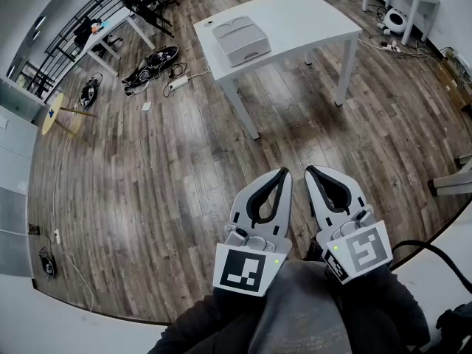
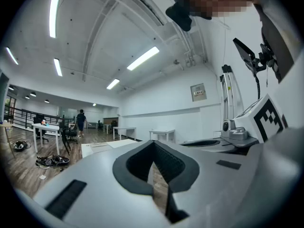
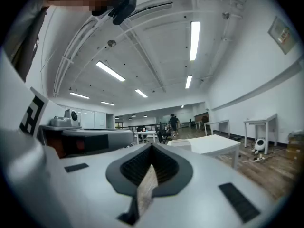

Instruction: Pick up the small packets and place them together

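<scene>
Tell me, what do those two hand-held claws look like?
Both the left claw and right claw are pale grey plastic, with curved jaws lined in black ribbed rubber. Each carries a cube of black-and-white square markers and a small green light. A black cable runs beside the right one. The person's sleeves are dark.

We find no word, number or brand that can be read here. The nearest to a sign are two square patterns in the lower middle of the head view: the left marker [image 1: 245, 269] on the cube of the left tongs [image 1: 285, 174] and the right marker [image 1: 366, 251] on the cube of the right tongs [image 1: 310, 172]. Both show only black and white blocks, no letters. The wall plate [image 2: 198, 92], right of centre in the left gripper view, and the framed board [image 3: 283, 28], at the upper right of the right gripper view, are too small for us to read.
</scene>
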The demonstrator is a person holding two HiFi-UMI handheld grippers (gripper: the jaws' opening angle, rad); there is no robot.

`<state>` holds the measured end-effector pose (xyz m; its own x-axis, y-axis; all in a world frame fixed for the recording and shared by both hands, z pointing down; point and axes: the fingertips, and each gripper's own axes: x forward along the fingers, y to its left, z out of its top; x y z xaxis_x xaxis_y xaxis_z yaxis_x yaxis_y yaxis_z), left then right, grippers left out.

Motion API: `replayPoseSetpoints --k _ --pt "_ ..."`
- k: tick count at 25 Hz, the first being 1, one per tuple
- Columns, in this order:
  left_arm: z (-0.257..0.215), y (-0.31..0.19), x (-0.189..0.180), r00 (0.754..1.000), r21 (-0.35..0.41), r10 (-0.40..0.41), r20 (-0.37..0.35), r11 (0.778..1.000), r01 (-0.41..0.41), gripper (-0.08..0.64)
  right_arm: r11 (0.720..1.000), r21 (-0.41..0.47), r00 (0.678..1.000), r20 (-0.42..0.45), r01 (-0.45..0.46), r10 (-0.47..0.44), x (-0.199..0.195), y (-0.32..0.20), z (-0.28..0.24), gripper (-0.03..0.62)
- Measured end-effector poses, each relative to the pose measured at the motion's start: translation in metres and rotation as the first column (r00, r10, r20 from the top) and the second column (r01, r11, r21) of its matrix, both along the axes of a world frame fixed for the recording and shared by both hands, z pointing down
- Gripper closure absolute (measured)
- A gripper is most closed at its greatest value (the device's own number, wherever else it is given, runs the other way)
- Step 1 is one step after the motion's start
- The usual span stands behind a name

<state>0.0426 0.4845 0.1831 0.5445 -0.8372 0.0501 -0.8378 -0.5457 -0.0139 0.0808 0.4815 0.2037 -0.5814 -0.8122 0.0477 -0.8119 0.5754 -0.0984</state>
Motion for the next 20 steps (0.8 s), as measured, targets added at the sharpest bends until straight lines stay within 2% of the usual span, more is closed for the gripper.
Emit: replayPoseSetpoints --k 6,10,14,20 --pt "0.004 -0.009 0.020 1.000 0.017 0.000 -0.004 1.000 0.001 0.565 1.000 0.002 1.000 0.008 0.000 0.000 0.020 -0.009 0.006 0.588" --pt "0.020 -0.010 0.036 1.000 -0.033 0.001 0.016 0.999 0.000 0.565 0.999 -0.048 0.999 0.036 -0.001 0.002 0.037 -0.010 0.019 0.588" --pt "0.020 -0.010 0.049 0.999 -0.038 0.005 0.032 0.999 -0.004 0.565 0.999 -0.031 0.998 0.052 -0.016 0.018 0.051 -0.010 0.017 0.588" --pt "0.036 -0.004 0.067 0.999 -0.065 -0.013 0.046 0.998 0.016 0.565 0.998 -0.053 0.995 0.096 0.038 -0.033 0.064 -0.009 0.031 0.586"
